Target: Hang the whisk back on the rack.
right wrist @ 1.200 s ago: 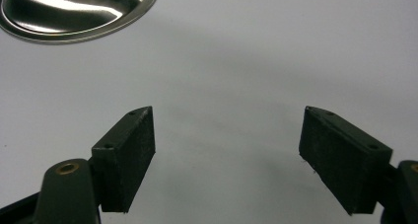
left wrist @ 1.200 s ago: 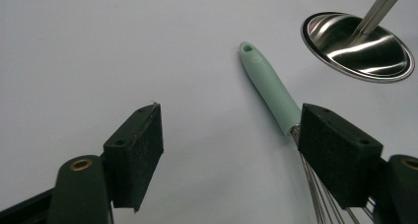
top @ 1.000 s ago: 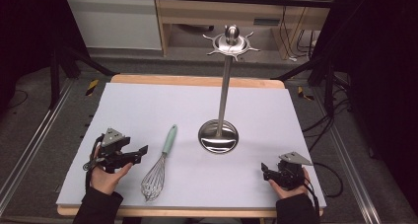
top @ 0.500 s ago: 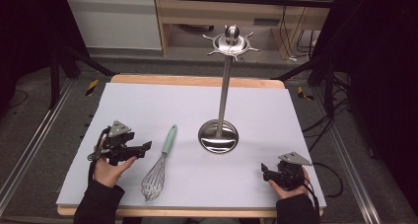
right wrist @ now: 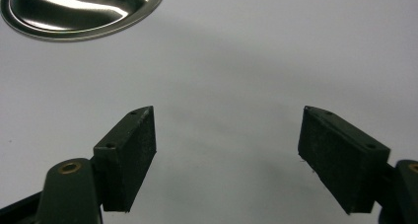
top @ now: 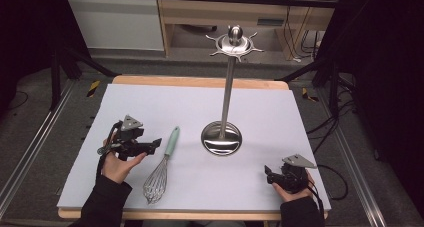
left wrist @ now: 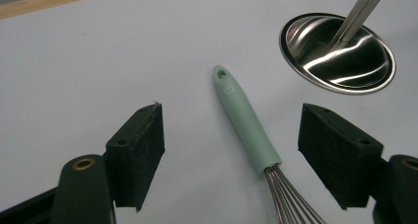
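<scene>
On the counter [top: 280, 112], the whisk [top: 161, 166] lies flat, left of the stand [top: 221, 137]. We judge the approach step underway: our left gripper [top: 156, 143] hovers beside the handle [left wrist: 245, 121], jaws wide, holding nothing. Next move calls for lowering to straddle the handle. Our right gripper [top: 267, 175] rests near the counter's corner, jaws just closing somewhat, nothing between them.

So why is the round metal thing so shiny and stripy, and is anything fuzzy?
In the left gripper view the stand's base mirrors the lights as bright white streaks, and the whisk looks sharp. In the right gripper view the base glares too, and the jaws cast soft grey shadows on the sheet. The high view is slightly soft, dark around the table.
</scene>
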`<state>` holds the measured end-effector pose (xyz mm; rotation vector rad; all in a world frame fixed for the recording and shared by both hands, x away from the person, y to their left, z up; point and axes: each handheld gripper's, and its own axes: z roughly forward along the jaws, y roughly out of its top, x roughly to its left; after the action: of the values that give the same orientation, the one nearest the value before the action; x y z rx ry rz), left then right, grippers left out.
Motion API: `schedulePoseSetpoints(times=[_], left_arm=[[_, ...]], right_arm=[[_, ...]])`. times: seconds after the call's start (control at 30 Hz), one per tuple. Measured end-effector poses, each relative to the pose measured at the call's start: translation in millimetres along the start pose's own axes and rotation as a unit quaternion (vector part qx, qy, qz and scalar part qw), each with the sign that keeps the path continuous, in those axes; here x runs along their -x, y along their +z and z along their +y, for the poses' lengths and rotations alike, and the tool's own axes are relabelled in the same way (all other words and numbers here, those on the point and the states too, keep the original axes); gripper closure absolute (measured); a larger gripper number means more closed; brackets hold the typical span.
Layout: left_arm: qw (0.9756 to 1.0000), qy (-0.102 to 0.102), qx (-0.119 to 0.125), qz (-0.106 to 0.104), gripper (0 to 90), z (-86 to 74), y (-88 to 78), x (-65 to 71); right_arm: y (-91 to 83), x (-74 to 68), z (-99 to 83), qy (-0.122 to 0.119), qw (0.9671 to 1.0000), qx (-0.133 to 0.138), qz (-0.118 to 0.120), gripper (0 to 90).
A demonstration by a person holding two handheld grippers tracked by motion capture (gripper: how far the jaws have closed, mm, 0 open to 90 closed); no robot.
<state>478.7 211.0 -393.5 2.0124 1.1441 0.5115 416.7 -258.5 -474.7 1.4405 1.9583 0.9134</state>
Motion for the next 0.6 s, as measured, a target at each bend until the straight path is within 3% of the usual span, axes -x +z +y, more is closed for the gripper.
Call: schedulePoseSetpoints(times=[0.3, 0.6], left_arm=[[0.9999, 0.006, -0.016, 0.0, 25.2, 8.3, 4.3, 5.1], [0.9981, 0.021, -0.058, -0.002, 27.6, 12.3, 18.1, 12.4]], right_arm=[[0.5, -0.6, 0.5, 0.003, 1.0, 0.001, 0.002, 24.3], [1.0, -2.2, 1.4, -0.002, 1.0, 0.001, 0.004, 25.2]])
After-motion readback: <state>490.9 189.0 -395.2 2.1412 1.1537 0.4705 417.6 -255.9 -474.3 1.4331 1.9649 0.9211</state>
